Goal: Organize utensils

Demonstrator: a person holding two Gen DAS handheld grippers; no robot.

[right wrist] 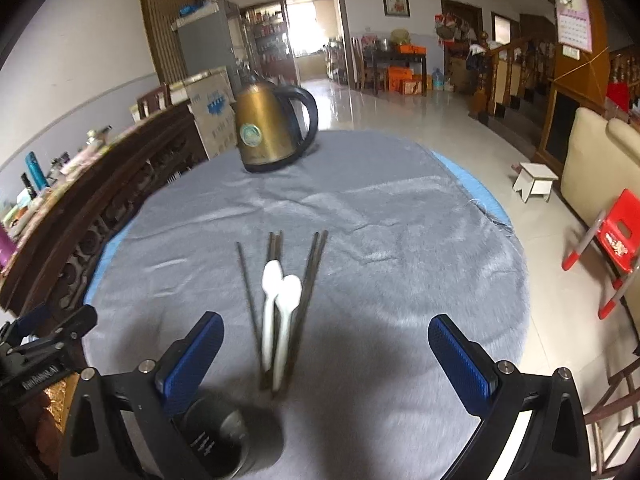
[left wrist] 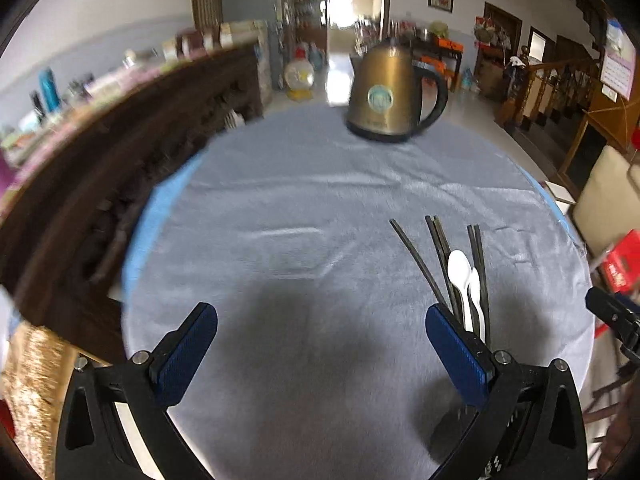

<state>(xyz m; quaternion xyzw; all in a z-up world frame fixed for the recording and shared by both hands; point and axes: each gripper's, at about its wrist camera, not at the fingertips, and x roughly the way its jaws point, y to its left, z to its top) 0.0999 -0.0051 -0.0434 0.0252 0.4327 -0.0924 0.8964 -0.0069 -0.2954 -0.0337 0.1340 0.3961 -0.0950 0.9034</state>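
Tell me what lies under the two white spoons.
The white spoons rest on the grey cloth, between dark chopsticks. Whether any chopstick runs beneath them cannot be told; the table under the cloth is covered.

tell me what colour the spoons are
White, both spoons; clearest in the right wrist view, lying among the dark chopsticks.

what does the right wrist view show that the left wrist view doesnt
Only the right wrist view shows the dark cup near the bottom edge, a red chair, a small white stool and the open right tool. Only the left wrist view shows the open left tool. Both show the gold kettle, two white spoons among dark chopsticks, and the gray cloth.
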